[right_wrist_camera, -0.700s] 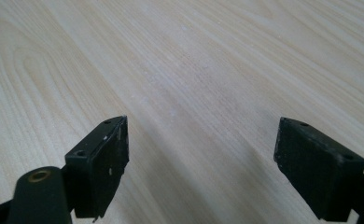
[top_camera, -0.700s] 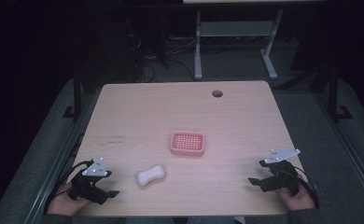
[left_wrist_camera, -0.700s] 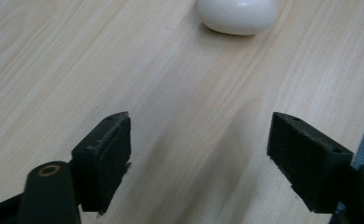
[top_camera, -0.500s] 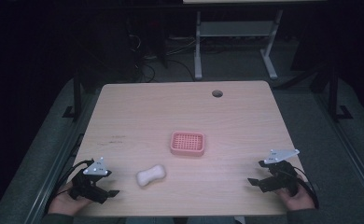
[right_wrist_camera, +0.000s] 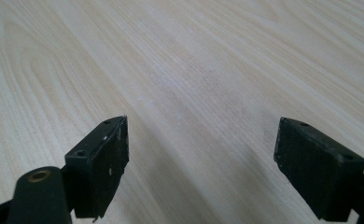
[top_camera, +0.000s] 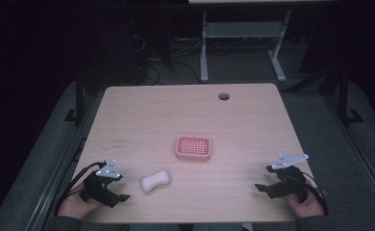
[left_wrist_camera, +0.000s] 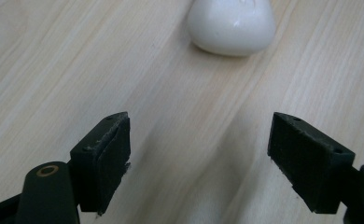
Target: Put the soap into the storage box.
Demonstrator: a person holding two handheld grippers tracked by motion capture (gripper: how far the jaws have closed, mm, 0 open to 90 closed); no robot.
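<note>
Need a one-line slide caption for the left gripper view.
Left gripper, jaws open, low over the wooden table with the white soap bar just ahead.

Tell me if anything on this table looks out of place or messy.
Nothing spilled or damaged. The white soap bar lies bare on the table, askew, apart from the empty pink dish. Both claws, left and right, are open and empty.

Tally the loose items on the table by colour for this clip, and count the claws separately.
White: 1, the soap bar
Pink: 1, the slotted soap dish
Black claws: 2, the left claw and the right claw, both open and holding nothing
Total: 2 loose items, 2 claws, all on or over the wooden table
</note>
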